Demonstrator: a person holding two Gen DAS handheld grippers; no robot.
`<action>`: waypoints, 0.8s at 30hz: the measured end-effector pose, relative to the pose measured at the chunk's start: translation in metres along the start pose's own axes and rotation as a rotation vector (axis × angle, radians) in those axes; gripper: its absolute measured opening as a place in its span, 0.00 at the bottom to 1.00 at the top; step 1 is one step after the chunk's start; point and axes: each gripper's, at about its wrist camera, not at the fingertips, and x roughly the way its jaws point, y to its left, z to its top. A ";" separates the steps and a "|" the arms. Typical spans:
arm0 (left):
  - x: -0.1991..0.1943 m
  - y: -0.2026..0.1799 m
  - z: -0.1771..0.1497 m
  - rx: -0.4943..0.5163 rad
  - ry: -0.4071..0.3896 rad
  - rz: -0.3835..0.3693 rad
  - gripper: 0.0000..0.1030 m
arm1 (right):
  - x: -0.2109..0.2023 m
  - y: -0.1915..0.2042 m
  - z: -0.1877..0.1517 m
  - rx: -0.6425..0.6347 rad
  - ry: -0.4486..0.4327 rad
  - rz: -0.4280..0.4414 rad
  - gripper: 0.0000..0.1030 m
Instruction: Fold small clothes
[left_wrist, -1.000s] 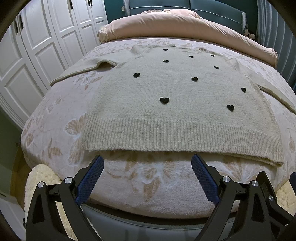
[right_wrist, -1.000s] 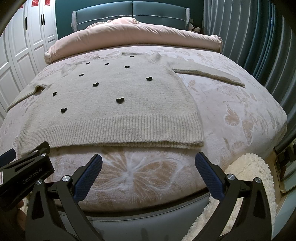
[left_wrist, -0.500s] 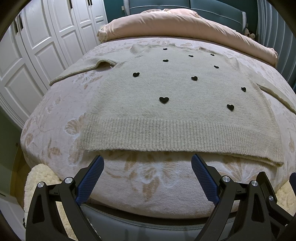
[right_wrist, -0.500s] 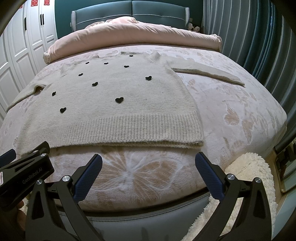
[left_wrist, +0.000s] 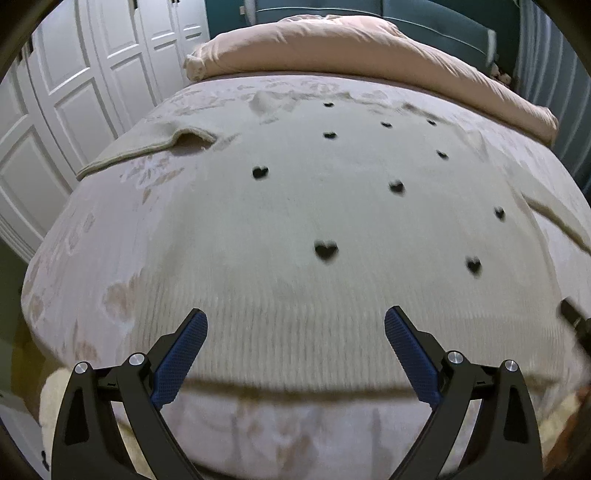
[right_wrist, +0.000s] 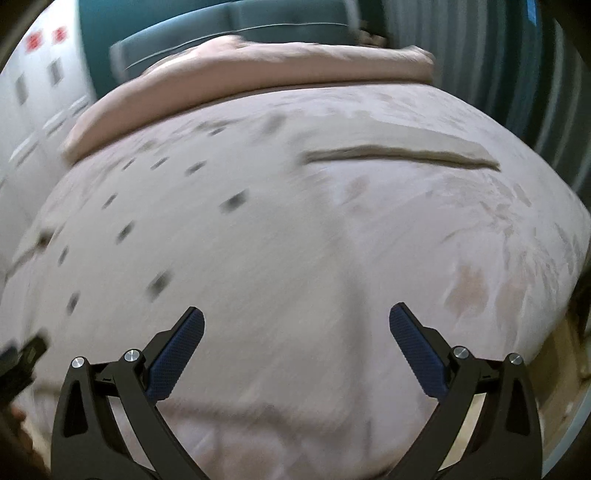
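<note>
A cream knit sweater (left_wrist: 295, 221) with small black hearts lies flat on the bed, ribbed hem toward me. Its left sleeve (left_wrist: 147, 147) stretches out to the left. In the blurred right wrist view the sweater (right_wrist: 203, 240) fills the left part and its right sleeve (right_wrist: 399, 151) lies out to the right. My left gripper (left_wrist: 295, 325) is open and empty, over the hem. My right gripper (right_wrist: 295, 321) is open and empty, over the sweater's lower right part.
The bed has a pale floral cover (left_wrist: 85, 240). A pink duvet (left_wrist: 332, 48) is folded at the head, before a teal headboard (right_wrist: 229, 29). White wardrobe doors (left_wrist: 74, 92) stand on the left, curtains (right_wrist: 535, 74) on the right. The right gripper's edge (left_wrist: 576, 321) shows in the left wrist view.
Both grippers have moved forward over the bed, from in front of the hem to above the sweater. The right one also swings toward the right side. Both stay open.
</note>
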 end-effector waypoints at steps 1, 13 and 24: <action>0.006 0.002 0.008 -0.009 0.000 0.006 0.92 | 0.014 -0.025 0.021 0.048 -0.015 -0.026 0.95; 0.080 0.019 0.062 -0.063 0.072 0.037 0.92 | 0.165 -0.232 0.151 0.530 -0.031 -0.046 0.95; 0.101 0.023 0.101 -0.106 -0.004 0.057 0.92 | 0.194 -0.222 0.238 0.631 -0.125 -0.002 0.15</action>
